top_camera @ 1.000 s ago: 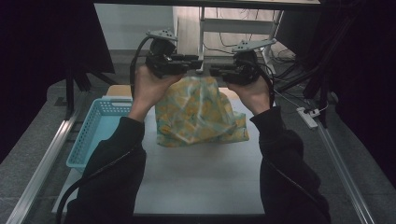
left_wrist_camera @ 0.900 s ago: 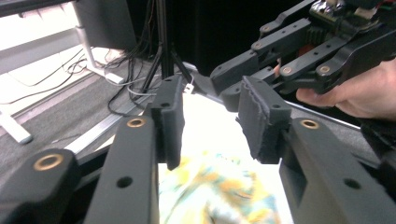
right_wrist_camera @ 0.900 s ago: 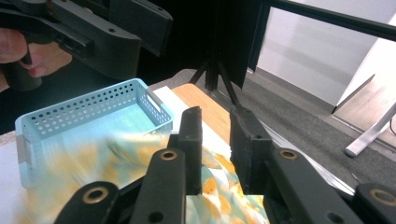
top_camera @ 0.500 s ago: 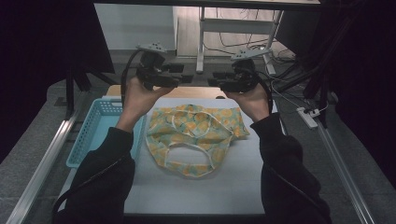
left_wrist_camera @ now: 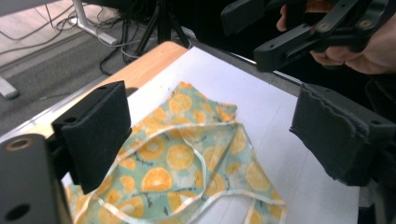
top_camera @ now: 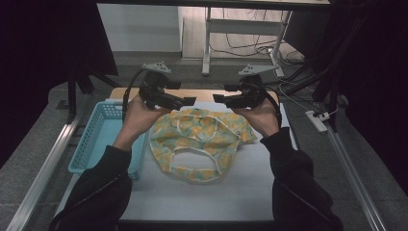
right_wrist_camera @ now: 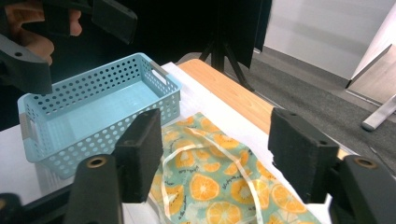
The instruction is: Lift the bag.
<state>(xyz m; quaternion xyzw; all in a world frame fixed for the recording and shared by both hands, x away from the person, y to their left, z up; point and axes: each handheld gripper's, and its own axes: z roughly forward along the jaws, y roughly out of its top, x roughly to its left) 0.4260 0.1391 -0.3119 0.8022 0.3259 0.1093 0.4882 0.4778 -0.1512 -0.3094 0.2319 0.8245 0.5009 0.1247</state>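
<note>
We hold both tongs, left (top_camera: 188, 101) and right (top_camera: 219, 98), wide apart and empty, above the orange-print cloth (top_camera: 199, 142) lying flat; the blue basket (top_camera: 98, 139) sits at nine o'clock of it.

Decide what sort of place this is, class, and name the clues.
Probably a lab or recording workstation, not a home: a white-topped table on metal rails, cables on the bare floor behind it, and handheld grippers, left and right, over an orange-print cloth.

Just beyond the left gripper (top_camera: 188, 101) and right gripper (top_camera: 217, 98) runs a wooden edge strip (top_camera: 204, 94). Farther off past them stands a white desk leg (top_camera: 207, 48) with loose cables (top_camera: 240, 49) beside it. Well out to the right gripper's right lies what looks like a power strip (top_camera: 317, 120).
</note>
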